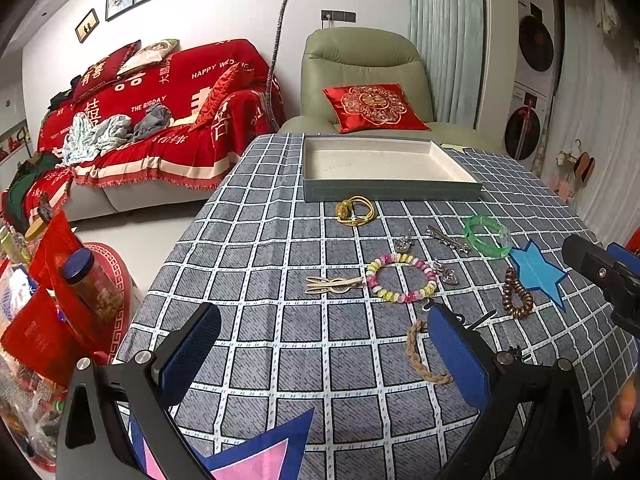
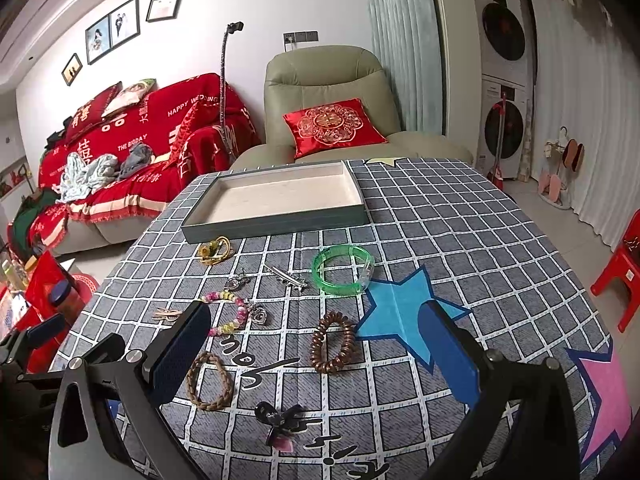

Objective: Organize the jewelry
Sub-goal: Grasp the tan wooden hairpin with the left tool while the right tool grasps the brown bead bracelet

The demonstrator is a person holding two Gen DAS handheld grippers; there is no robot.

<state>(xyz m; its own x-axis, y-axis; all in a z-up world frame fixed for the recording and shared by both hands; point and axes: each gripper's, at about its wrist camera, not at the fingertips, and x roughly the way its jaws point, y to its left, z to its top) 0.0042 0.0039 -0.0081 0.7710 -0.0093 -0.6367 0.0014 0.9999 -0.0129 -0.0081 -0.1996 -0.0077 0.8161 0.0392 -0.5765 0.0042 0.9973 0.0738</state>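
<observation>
An empty grey tray [image 1: 390, 191] [image 2: 276, 222] with a cream lining lies at the far side of the checked table. Before it lie a gold hair tie [image 1: 356, 209] [image 2: 216, 251], a green bangle [image 1: 488, 236] [image 2: 343, 269], a silver clip [image 1: 447, 239] [image 2: 286, 276], a pink and yellow bead bracelet [image 1: 401, 278] [image 2: 232, 314], a beige clip [image 1: 334, 284], a brown spiral tie [image 1: 517, 294] [image 2: 333, 342], a braided tan band [image 1: 422, 354] [image 2: 210, 380] and a black bow clip [image 2: 278, 424]. My left gripper [image 1: 324, 350] is open above bare cloth. My right gripper [image 2: 316, 350] is open over the spiral tie.
A blue star patch [image 1: 536, 272] [image 2: 404, 312] and pink star patches [image 1: 248, 456] [image 2: 604, 396] mark the cloth. A green armchair [image 1: 360, 80] stands behind the table, a red-covered sofa [image 1: 152, 120] at left, a red stool [image 2: 620, 272] at right, bags and jars [image 1: 60, 304] at the left.
</observation>
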